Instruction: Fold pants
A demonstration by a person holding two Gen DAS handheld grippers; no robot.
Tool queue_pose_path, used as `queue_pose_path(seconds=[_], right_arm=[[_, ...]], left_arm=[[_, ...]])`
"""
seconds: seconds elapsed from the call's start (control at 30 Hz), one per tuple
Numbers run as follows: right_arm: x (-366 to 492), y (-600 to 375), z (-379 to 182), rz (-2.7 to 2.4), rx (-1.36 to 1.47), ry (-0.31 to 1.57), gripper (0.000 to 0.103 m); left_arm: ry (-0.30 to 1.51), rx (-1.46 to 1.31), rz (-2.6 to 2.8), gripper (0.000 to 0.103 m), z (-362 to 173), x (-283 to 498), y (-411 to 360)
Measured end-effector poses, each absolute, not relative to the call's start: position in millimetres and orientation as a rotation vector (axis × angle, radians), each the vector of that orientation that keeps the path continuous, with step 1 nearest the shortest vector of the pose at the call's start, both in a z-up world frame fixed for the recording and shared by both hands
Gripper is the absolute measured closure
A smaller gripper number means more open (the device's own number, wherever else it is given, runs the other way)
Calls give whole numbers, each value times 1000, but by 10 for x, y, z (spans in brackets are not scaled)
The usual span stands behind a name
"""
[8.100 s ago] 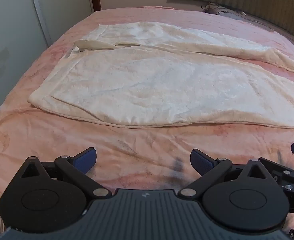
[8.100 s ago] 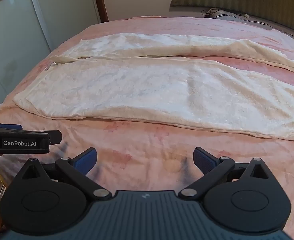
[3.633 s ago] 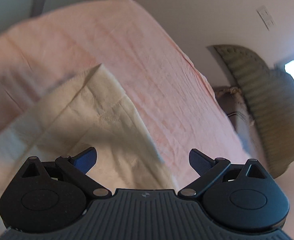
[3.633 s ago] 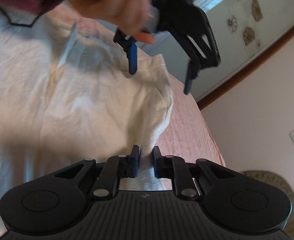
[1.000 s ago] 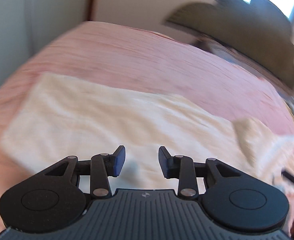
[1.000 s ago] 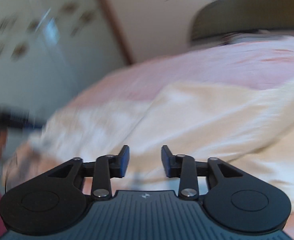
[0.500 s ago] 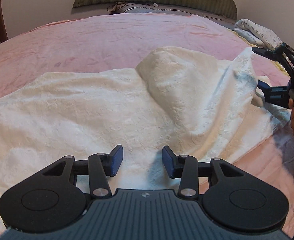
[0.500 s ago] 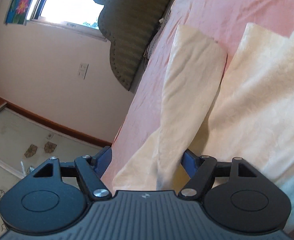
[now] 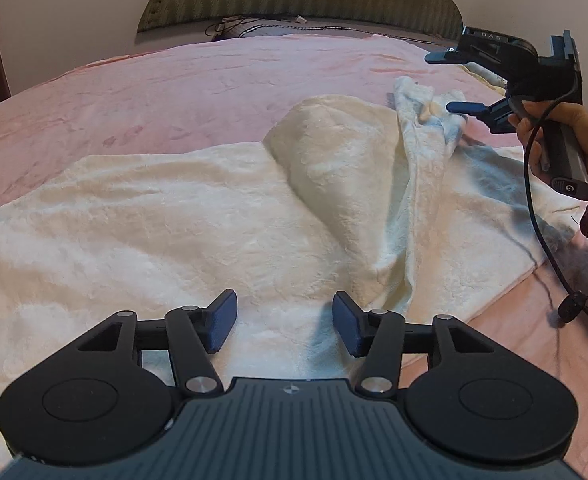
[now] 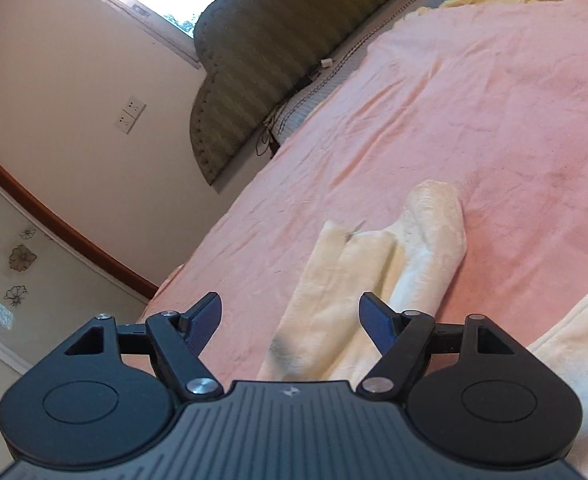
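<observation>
While both the left tongs point(image 9: 285, 322) and right tongs point(image 10: 290, 322) are apart and opening, the pants point(image 9: 214, 216) lie bunched on the bed point(image 9: 214, 76), so the fold may slump, maybe crooked.

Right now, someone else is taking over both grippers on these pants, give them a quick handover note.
Left gripper: open, nothing gripped, low over the pants; jaws just opened wider.
Right gripper: open at the rumpled leg ends, fabric between its fingers but unpinched.
Pants: cream, on the pink bedspread.
Done: legs laid one over the other.
Left: smooth the bunched ends, fold across the length.
</observation>
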State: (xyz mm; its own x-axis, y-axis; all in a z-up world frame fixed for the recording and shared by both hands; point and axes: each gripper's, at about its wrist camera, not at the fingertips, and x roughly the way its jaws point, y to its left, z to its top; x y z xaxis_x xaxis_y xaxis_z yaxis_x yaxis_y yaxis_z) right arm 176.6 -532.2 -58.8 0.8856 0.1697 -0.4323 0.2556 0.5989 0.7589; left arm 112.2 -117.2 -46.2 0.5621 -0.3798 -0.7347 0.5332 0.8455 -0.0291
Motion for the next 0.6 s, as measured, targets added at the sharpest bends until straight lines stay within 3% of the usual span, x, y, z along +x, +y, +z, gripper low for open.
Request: queue_pose_path(seconds=[0.2,0.43,0.6], right_arm=[[1944,-5310,-536,-67,847,534,26],[2592,-4554,-303,-83,229,722,26],[2947,-4303,-645,-175,80,856,29]], left_arm=[[788,228,-537,43,-479,1086,-1202],[768,225,-542,38,-512,1080,-1196],[756,221,-551,37,-527,1082,-1179]])
